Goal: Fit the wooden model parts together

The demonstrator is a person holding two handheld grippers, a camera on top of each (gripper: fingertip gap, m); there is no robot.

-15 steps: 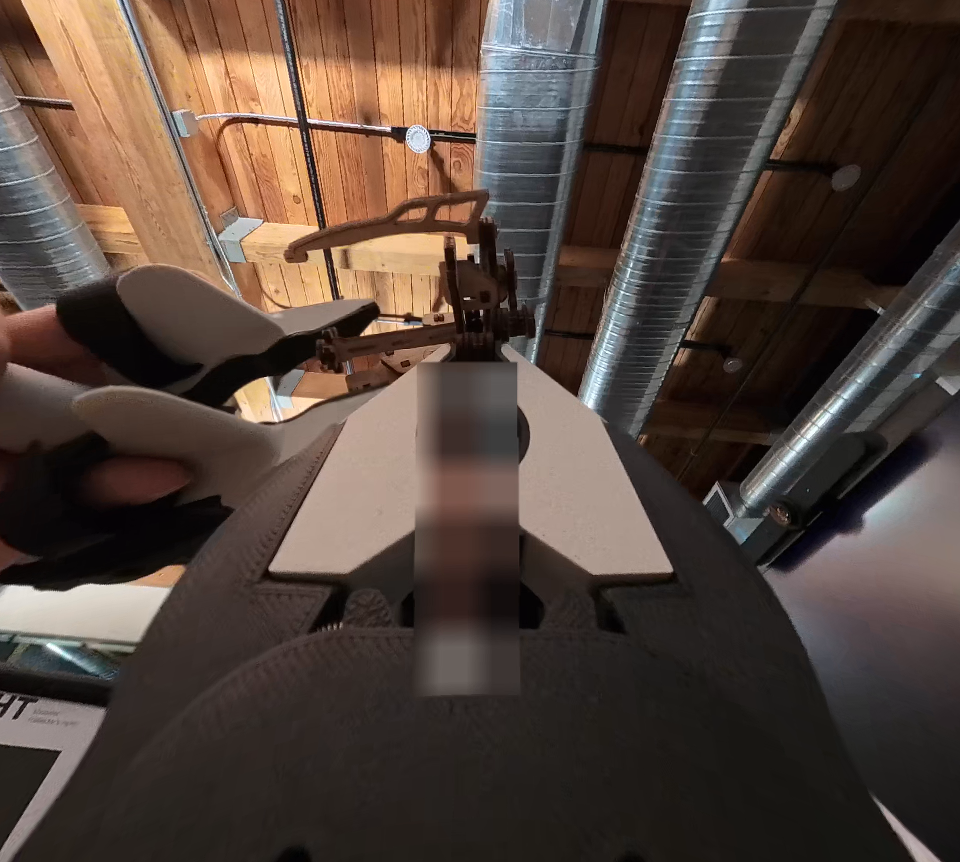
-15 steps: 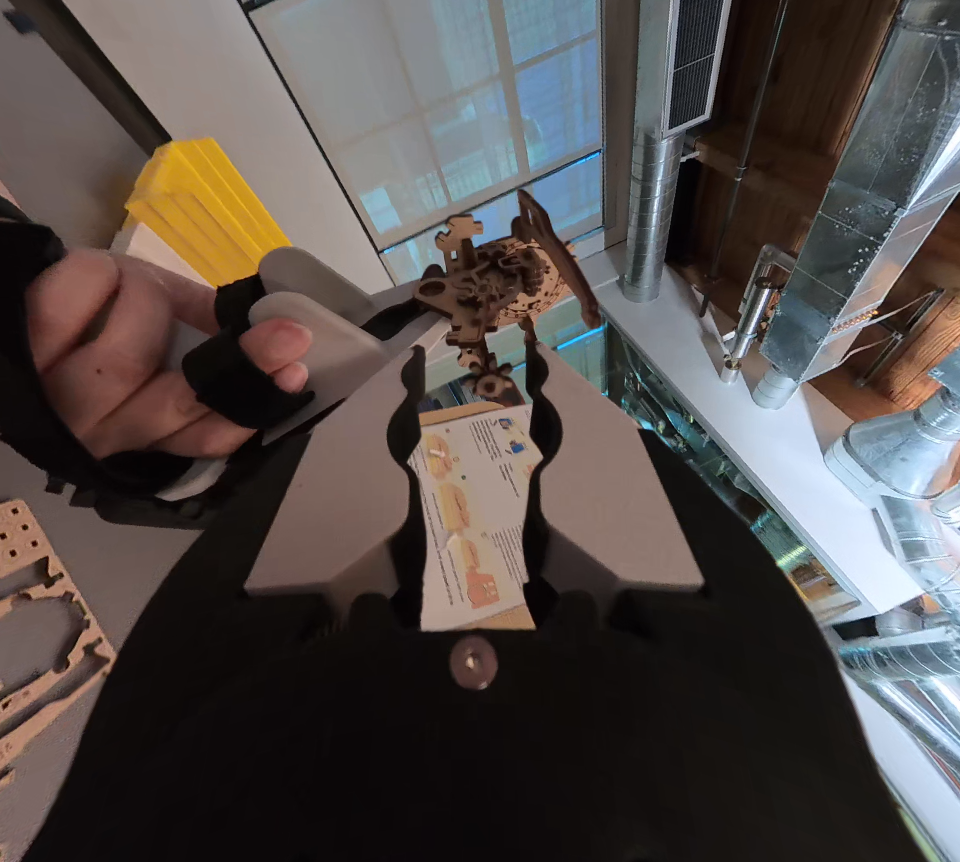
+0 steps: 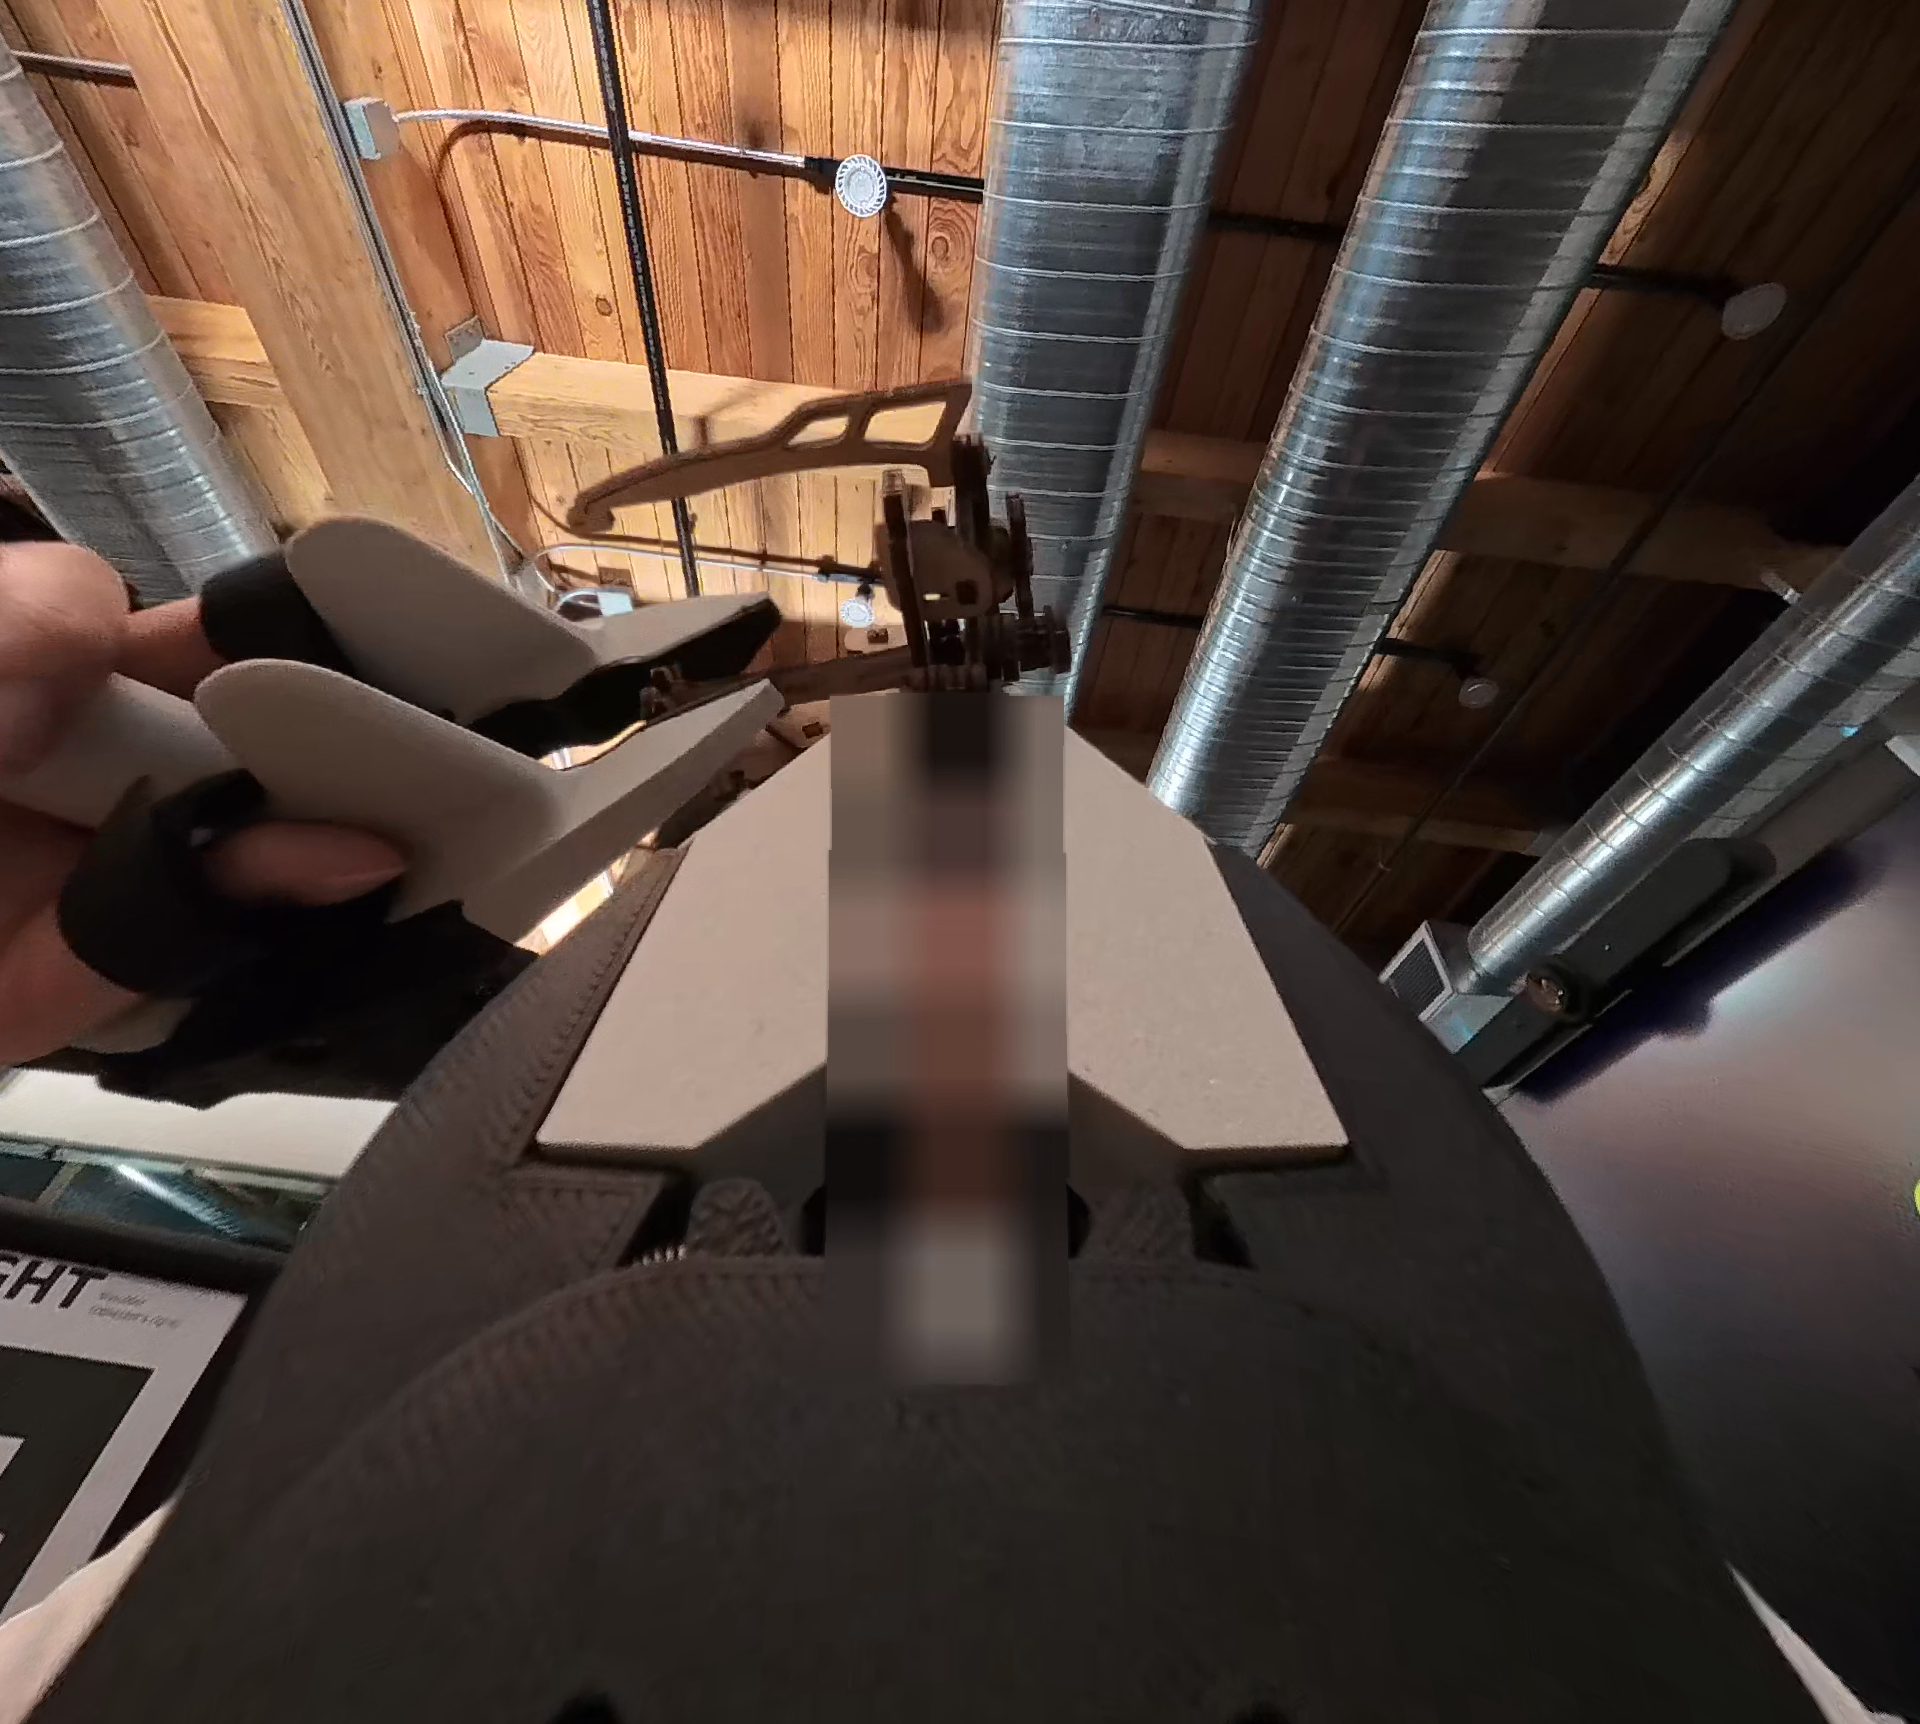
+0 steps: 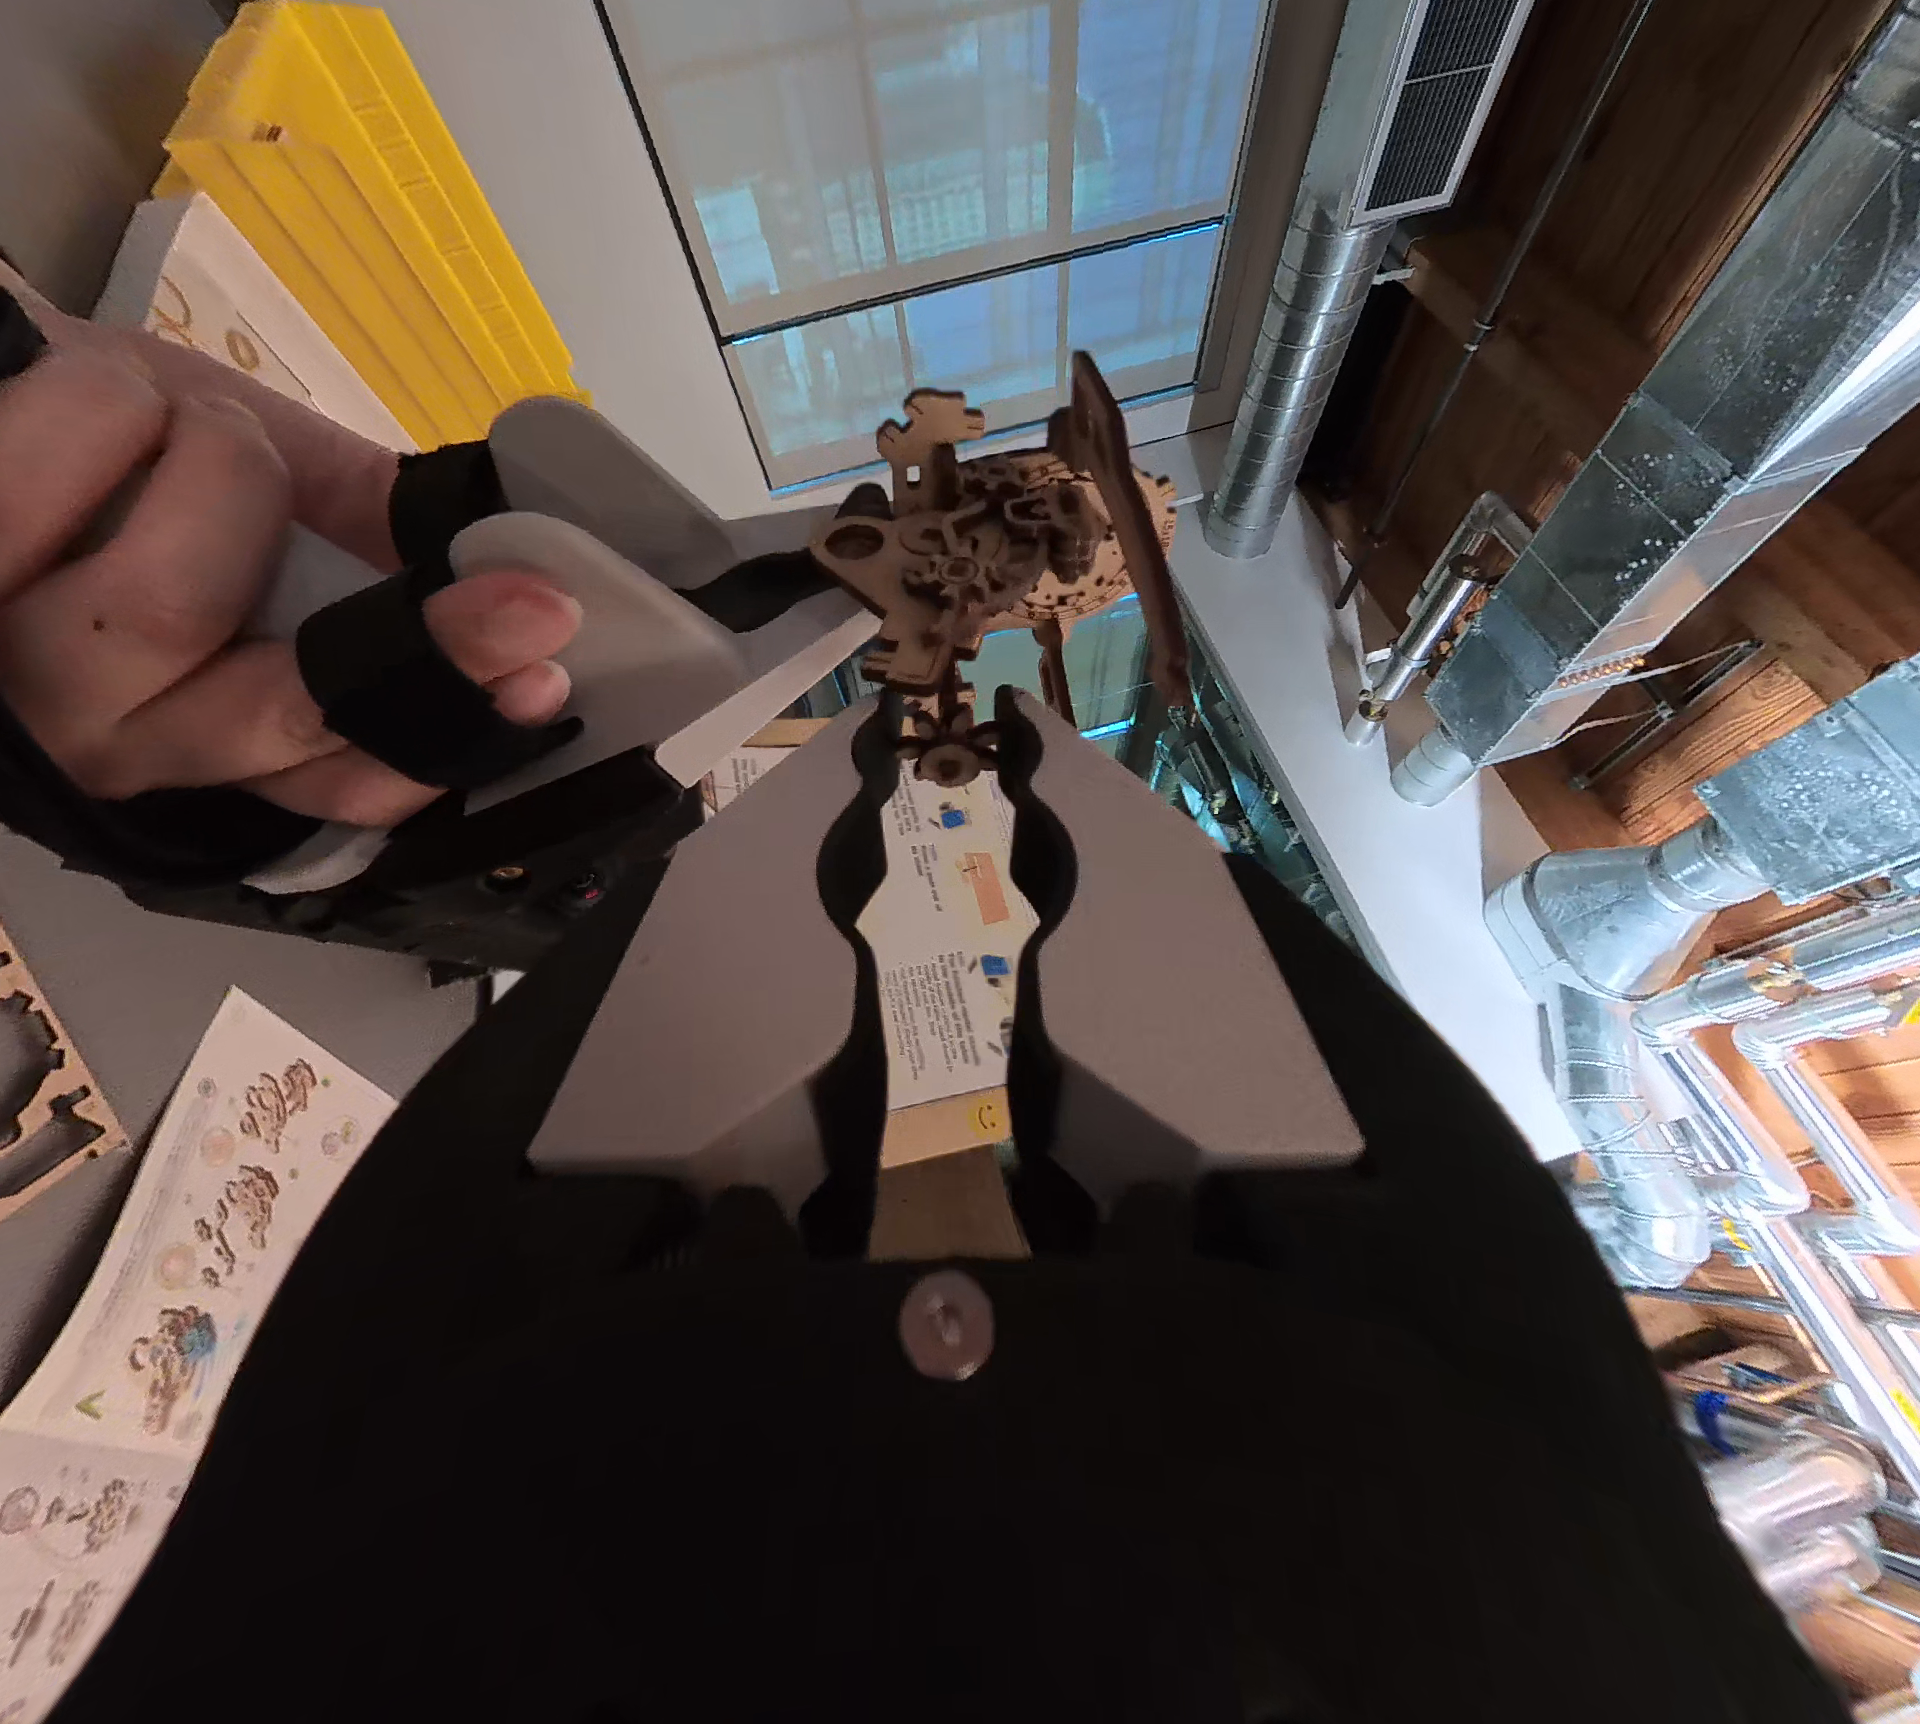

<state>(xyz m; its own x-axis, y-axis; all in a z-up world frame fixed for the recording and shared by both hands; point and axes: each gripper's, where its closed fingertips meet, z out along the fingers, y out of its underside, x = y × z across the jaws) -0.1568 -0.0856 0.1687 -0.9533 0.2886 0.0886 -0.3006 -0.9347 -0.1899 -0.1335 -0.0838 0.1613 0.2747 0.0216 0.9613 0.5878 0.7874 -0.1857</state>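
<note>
Because both claws grip the one model (image 4: 977, 552) in mid-air, any twist between them goes straight into thin wood. The right claw (image 4: 945, 708) is narrowed onto a small gear (image 4: 948, 744) at the model's lower end; its jaws seem to pinch the gear, though the exact contact is hard to read. The left claw (image 3: 951, 698) is closed, with the model standing at its tips, and a mosaic patch covers the tips themselves. The right wrist view shows its fingers nipping the model's side.

Judging from that, the gear is the weak spot. A harder squeeze or a sideways pull could snap its axle or pop it out. If either grip slackens, the model may pivot on the other and drop toward the sheet (image 4: 945, 936) below. The long curved arm (image 3: 769, 459) juts out free and looks easy to knock or crack.
</note>
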